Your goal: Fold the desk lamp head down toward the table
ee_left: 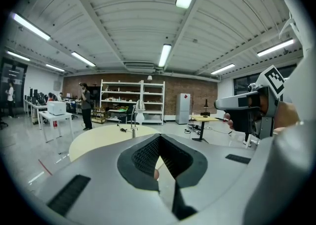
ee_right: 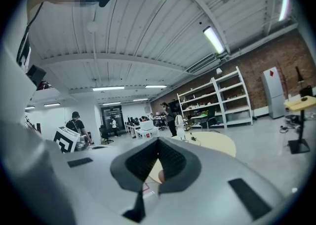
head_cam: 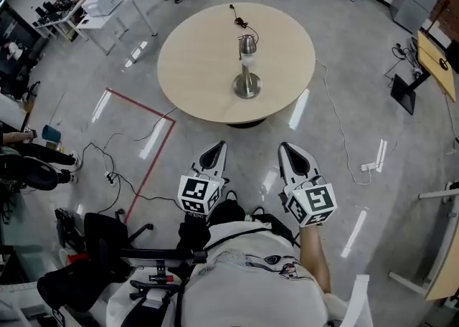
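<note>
Both my grippers sit low in front of me, well short of the table [head_cam: 188, 100]. The left gripper [head_cam: 216, 150] and the right gripper [head_cam: 287, 152] each have their jaws pressed together with nothing between them. The lamp [head_cam: 247, 67] stands on its round base near the table's middle, untouched, and its cord [head_cam: 237, 14] trails toward the far edge.
</note>
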Demonstrator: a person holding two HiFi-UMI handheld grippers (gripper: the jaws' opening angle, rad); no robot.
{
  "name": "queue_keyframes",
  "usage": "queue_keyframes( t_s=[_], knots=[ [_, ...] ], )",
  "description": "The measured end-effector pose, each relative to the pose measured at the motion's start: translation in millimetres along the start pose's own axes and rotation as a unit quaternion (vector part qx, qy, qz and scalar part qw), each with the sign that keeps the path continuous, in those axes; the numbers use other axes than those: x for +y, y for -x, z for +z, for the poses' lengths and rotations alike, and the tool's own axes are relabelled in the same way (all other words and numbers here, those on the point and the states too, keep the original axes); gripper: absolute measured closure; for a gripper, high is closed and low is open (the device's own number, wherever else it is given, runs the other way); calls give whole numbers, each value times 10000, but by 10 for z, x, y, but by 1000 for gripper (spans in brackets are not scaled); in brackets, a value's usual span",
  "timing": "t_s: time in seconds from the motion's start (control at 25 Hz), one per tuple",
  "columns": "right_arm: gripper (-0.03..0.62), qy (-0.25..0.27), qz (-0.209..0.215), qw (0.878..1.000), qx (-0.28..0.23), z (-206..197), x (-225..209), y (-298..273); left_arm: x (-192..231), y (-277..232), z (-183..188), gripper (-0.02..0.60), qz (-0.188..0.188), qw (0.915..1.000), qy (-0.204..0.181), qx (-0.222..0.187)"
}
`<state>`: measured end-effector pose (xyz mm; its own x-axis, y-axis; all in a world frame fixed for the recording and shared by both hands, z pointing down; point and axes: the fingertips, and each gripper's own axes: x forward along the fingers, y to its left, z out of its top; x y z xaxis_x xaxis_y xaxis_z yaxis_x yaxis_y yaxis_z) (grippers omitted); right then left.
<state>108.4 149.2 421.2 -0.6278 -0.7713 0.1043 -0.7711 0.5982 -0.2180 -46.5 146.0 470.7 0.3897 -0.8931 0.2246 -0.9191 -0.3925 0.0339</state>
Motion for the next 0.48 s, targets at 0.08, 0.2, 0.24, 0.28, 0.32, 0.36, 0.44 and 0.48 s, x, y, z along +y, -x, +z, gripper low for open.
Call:
queue_keyframes(
  t_s=[0.08, 0.2, 0.24, 0.28, 0.32, 0.36, 0.44, 0.48],
  knots=[
    [590, -37, 20, 10000, 41, -19, -45, -52, 0, -61, -6, 579, -8, 10000, -10, 32],
    [589, -53, 56, 9999, 88, -36, -72, -170, 73, -154, -26, 578, 8, 10000, 31, 53],
    [589, -46, 66, 9999, 100, -39, -79, -221, 110, -201, -40, 578, 7, 10000, 54, 66],
    [589, -36, 70, 9999, 113, -42, -92, -280, 150, -260, -55, 578, -3, 9999, 77, 78],
    [590, -24, 63, 9999, 124, -46, -113, -346, 194, -331, -68, 578, -25, 9999, 98, 88],
    [589, -10, 44, 9999, 134, -48, -144, -419, 240, -415, -76, 578, -56, 9999, 113, 93],
    [589, 11, -29, 9999, 143, -34, -234, -580, 345, -606, -64, 578, -134, 9998, 130, 85],
    [589, 11, -76, 9999, 138, -13, -283, -666, 406, -703, -38, 579, -170, 9997, 136, 70]
  ],
)
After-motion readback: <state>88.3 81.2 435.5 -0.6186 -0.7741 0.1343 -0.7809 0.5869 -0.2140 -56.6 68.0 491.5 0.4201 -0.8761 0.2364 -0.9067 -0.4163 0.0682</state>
